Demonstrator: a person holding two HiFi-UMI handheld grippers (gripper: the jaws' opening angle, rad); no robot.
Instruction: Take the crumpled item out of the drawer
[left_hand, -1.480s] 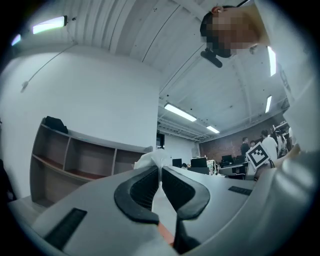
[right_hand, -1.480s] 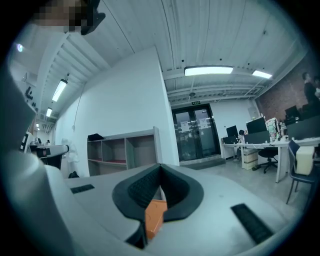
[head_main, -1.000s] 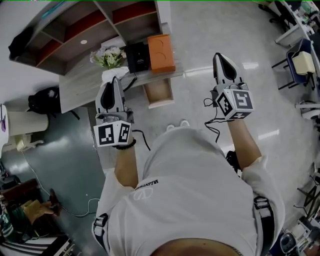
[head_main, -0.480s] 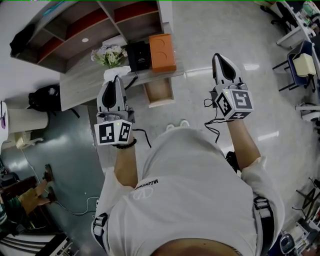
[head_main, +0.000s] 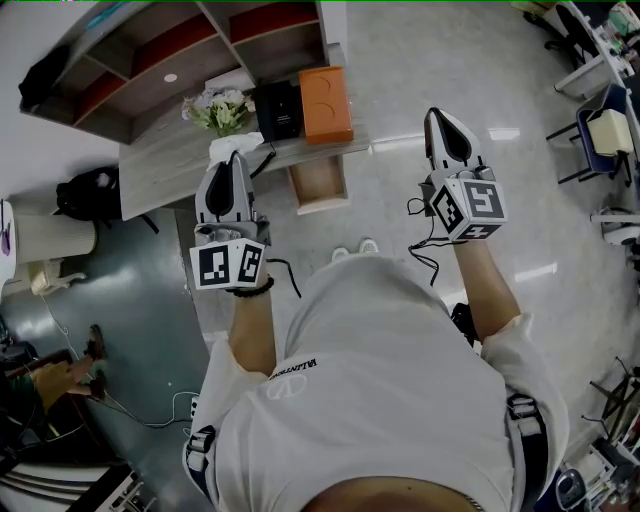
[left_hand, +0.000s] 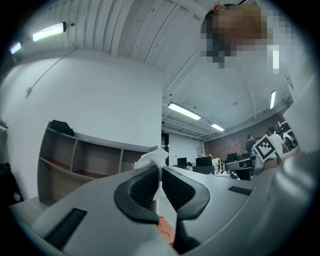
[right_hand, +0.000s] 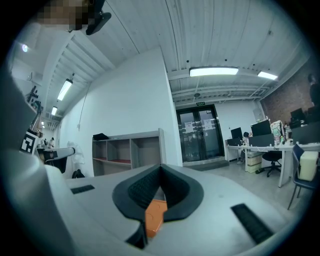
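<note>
While my left gripper (left_hand: 160, 169) pinches the white, crumpled tissue (left_hand: 150, 159) over the desk (head_main: 160, 170), beside the open drawer (head_main: 318, 186), my right gripper (right_hand: 160, 169) is closed and empty.

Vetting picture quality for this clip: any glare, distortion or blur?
Head view: sharp, fisheye-bent, glare streaks on the floor. Left gripper view: dark round vignette, mosaic patch at top, crumpled item sharp between the jaws. Right gripper view: same vignette, bright ceiling lamp, no blur.
</note>
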